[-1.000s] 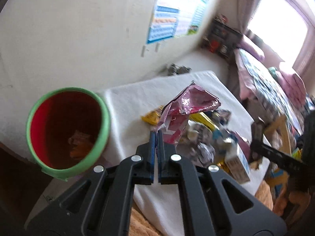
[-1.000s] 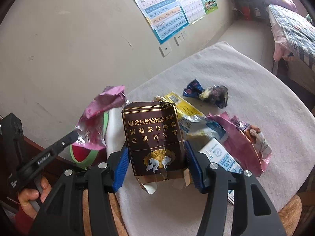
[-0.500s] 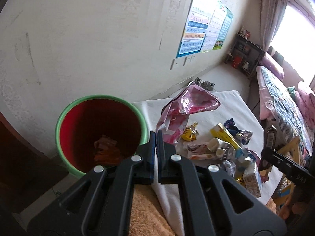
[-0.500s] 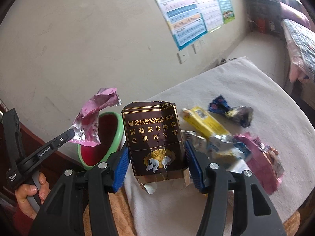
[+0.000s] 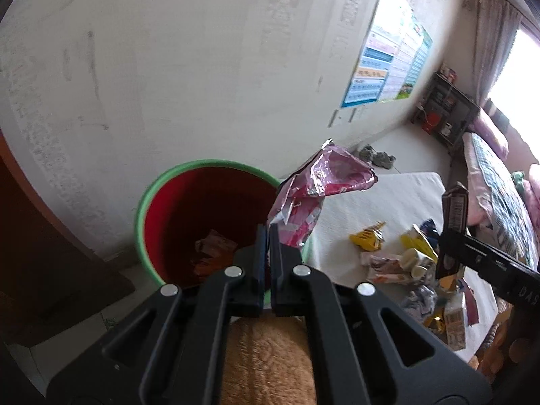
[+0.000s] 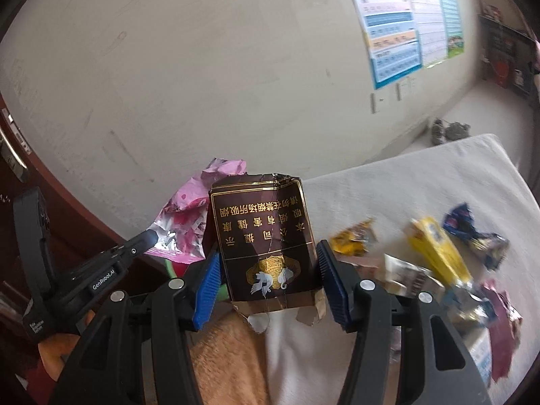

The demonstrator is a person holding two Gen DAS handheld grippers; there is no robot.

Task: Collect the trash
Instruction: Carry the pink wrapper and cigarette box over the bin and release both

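Observation:
My left gripper (image 5: pixel 267 233) is shut on the lower edge of a crumpled pink foil wrapper (image 5: pixel 317 189), which stands up over the right rim of a green-rimmed red bin (image 5: pixel 202 216). A few scraps lie at the bottom of the bin. The right gripper (image 6: pixel 268 263) grips a dark brown cigarette box (image 6: pixel 263 233) by its two sides, upright, with a torn bottom flap. In the right wrist view the left gripper (image 6: pixel 152 238) and the pink wrapper (image 6: pixel 189 222) sit to the left of the box. The left wrist view shows the brown box (image 5: pixel 454 209) at the right.
A table under a white cloth (image 6: pixel 422 185) carries several wrappers, a yellow pack (image 6: pixel 435 249) and small cartons (image 5: pixel 454 327). A beige wall with posters (image 6: pixel 405 23) stands behind. A brown furry cushion (image 5: pixel 266 361) lies below the grippers. A dark wooden door (image 6: pixel 20 175) is at the left.
Both grippers have swung left toward the bin with their loads. The bin has moved from the left of the left wrist view to just under the fingers, and the wrapper now hangs over its rim.

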